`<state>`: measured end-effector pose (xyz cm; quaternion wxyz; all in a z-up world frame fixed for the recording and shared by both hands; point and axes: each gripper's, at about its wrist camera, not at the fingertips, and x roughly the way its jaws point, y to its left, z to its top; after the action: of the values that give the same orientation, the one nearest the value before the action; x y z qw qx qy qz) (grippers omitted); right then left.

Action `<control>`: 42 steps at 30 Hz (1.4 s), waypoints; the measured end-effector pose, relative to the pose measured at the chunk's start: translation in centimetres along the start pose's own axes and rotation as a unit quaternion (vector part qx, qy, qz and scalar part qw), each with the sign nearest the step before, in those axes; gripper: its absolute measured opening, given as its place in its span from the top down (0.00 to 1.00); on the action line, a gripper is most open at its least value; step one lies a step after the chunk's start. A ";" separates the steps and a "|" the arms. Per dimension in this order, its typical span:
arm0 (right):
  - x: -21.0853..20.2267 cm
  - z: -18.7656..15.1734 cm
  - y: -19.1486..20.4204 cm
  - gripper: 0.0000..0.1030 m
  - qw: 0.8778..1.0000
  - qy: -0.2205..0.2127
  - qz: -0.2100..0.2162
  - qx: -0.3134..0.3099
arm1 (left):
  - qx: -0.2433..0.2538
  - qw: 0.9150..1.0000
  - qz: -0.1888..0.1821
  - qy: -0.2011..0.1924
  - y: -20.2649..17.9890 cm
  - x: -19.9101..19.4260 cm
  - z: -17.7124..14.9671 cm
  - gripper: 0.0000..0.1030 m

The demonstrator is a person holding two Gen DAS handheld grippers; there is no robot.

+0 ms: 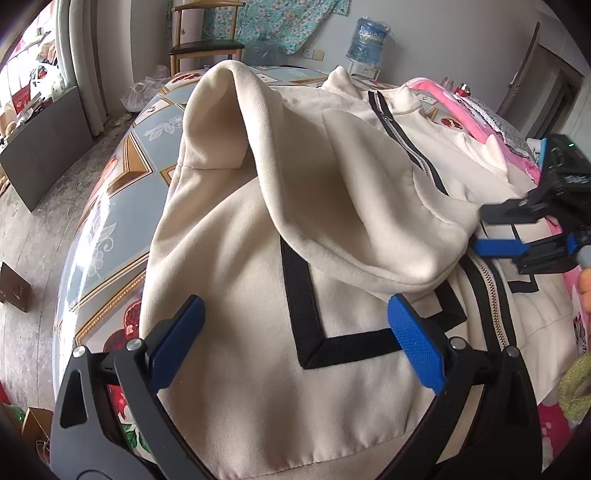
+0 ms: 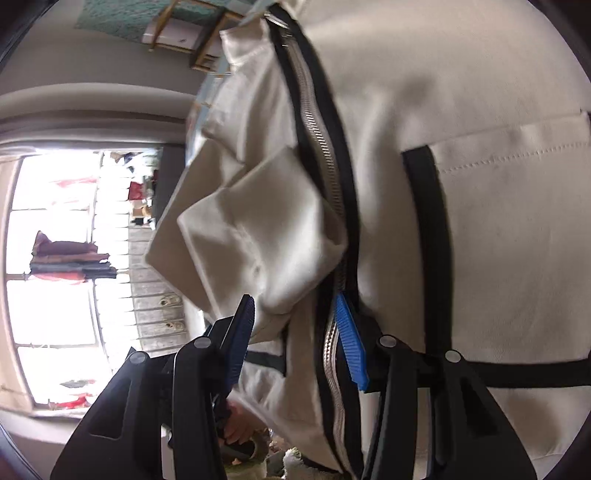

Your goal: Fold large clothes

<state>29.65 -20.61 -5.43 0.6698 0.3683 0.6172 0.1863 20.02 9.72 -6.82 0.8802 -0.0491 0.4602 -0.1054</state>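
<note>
Left tool (image 1: 295, 339) wide open, nothing in it; I see it hovering over the cream jacket (image 1: 236, 266), jaws either side of the black L-shaped trim (image 1: 299, 317), whether the pads touch the cloth I can't tell.

Right tool (image 2: 295, 343) roughly half open, and a cream flap of the jacket (image 2: 251, 229) sits between its jaws beside the zipper (image 2: 317, 140); looks like contact on both pads, but the right wrist view is blurred, so not certain. From the left wrist view, the right tool (image 1: 487, 230) is at the edge of the folded-over flap, right of the zipper (image 1: 402, 136).

Jacket lies spread on the patterned counter (image 1: 122, 206), one panel folded over its middle.

Count: one jacket, two tools, one zipper line, one pink garment (image 1: 469, 114) past the jacket's far right edge, one chair (image 1: 207, 33) behind the counter.
</note>
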 end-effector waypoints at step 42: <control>-13.0 1.0 0.6 0.45 0.940 -0.211 -0.234 -0.134 | 0.010 0.990 0.122 -0.074 6.0 -3.9 5.1 0.07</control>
<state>28.55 -29.63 3.95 0.8525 0.1514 0.4998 0.0234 22.84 16.42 -1.88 0.9187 0.0086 0.3949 0.0021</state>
